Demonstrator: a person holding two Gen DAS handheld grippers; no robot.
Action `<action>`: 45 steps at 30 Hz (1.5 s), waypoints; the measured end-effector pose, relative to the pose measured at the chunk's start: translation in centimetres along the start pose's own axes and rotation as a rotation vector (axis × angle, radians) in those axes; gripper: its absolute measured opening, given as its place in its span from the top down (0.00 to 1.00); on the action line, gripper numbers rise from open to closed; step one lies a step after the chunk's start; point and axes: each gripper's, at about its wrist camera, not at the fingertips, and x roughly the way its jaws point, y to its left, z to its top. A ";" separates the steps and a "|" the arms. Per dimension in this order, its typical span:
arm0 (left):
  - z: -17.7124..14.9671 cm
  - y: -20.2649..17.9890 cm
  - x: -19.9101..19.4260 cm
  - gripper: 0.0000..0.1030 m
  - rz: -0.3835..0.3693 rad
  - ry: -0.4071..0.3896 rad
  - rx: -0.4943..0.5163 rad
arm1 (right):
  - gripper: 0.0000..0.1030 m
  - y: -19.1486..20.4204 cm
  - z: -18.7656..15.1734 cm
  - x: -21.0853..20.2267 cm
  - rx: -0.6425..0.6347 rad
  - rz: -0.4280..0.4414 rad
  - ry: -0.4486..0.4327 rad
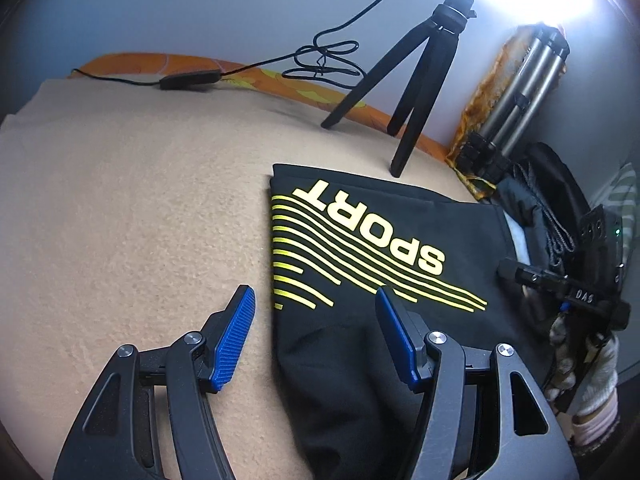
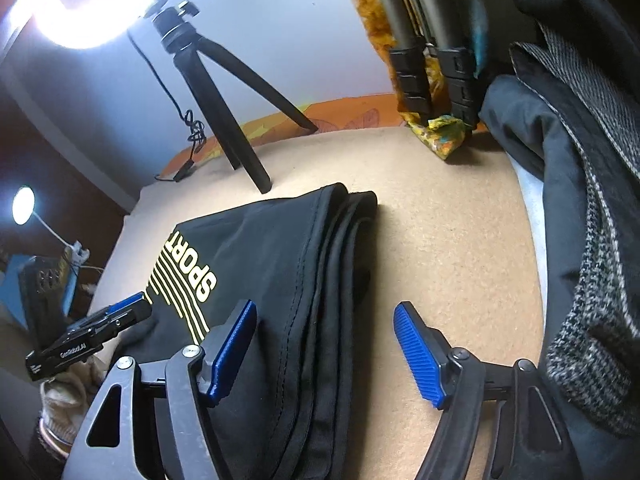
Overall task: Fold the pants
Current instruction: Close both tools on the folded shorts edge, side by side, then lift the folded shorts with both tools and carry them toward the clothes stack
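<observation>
Black pants (image 1: 460,220) with a "SPORT" print and yellow stripes lie folded on a beige cloth surface (image 1: 140,200). My left gripper (image 1: 316,320) is open over the bundle's near left edge: one blue pad is above the bare cloth and the other above the black fabric. In the right wrist view the pants (image 2: 272,248) show their stacked folded edges. My right gripper (image 2: 326,332) is open over that layered edge, with one pad over the fabric and one over the beige surface (image 2: 440,240). Neither gripper's pads press on anything. One of the left gripper's fingers (image 2: 128,304) shows at the far side.
A black mini tripod (image 1: 400,80) with a bright light stands just behind the pants, and its cable (image 1: 320,60) trails along the back. Silver tripod legs (image 1: 532,80) lean at the back right. Dark and grey tweed garments (image 2: 592,240) are piled along the right edge. A desk lamp (image 2: 22,204) glows beyond the surface.
</observation>
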 end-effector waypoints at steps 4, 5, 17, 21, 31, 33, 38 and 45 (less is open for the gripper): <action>-0.1 -0.5 0.2 0.40 -0.029 0.006 0.018 | 0.28 0.4 -0.2 0.2 -0.025 0.014 0.006; -0.1 -0.8 0.3 0.41 -0.030 0.003 0.028 | 0.31 0.4 -0.2 0.2 -0.023 0.026 0.006; 0.1 -1.0 1.4 0.90 -0.050 -0.011 0.033 | 0.68 0.8 -0.9 1.3 0.001 0.180 0.033; 0.1 -1.5 1.4 0.93 -0.041 -0.024 0.050 | 0.77 1.7 -1.1 1.5 -0.017 0.170 0.022; -0.1 -2.4 -1.7 0.94 -0.039 -0.092 0.104 | 0.88 5.0 -1.1 -1.3 -0.106 0.098 -0.057; -0.1 -3.0 -2.9 0.94 -0.037 -0.114 0.124 | 0.89 5.8 -1.2 -2.1 -0.129 0.091 -0.073; -0.2 -4.4 -5.6 0.94 -0.051 -0.161 0.146 | 0.89 7.4 -1.6 -4.9 -0.163 0.078 -0.121; -0.5 -7.2 -9.2 0.94 -0.094 -0.213 0.181 | 0.89 8.0 -2.3 -10.3 -0.154 0.069 -0.220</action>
